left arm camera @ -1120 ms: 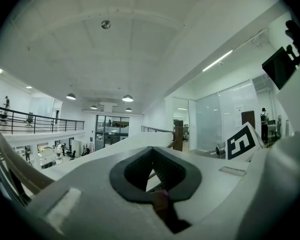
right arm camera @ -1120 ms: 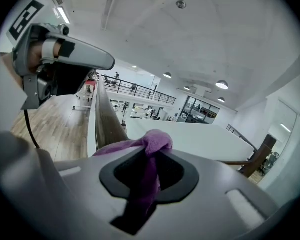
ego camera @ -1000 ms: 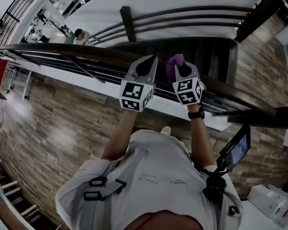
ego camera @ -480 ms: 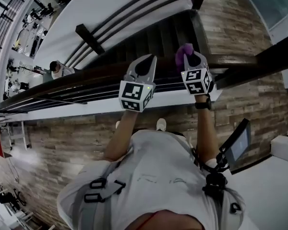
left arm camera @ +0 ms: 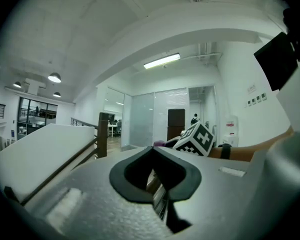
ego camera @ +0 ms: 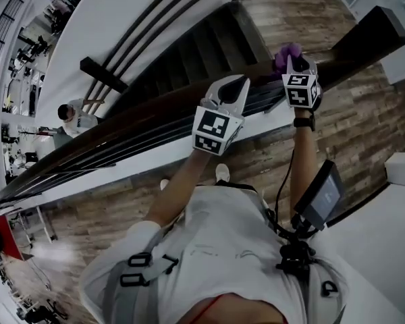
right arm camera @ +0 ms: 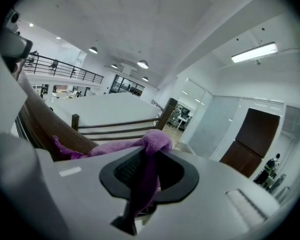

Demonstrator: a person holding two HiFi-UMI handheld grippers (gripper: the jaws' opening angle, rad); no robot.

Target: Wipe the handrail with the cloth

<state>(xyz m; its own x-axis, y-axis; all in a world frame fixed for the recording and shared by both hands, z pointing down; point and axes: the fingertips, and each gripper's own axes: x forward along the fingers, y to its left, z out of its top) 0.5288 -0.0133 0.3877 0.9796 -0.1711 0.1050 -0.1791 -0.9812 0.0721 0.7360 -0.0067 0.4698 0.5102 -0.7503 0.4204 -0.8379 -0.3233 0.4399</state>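
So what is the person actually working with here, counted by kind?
Grippers: 2 (left gripper, right gripper)
Purple cloth: 1
Wooden handrail at the grippers: 1
Total: 4

— What is the cloth (right arm camera: 155, 140) in the right gripper (ego camera: 293, 59) like?
— Soft purple fabric with a fuzzy nap. The gripper's shell is matt grey plastic, and its pads (right arm camera: 126, 168) are black and ribbed.
— And the handrail (ego camera: 142, 117) under it?
— Dark wood, smooth, with a low sheen. The floor (ego camera: 364, 106) below shows grainy wood planks.
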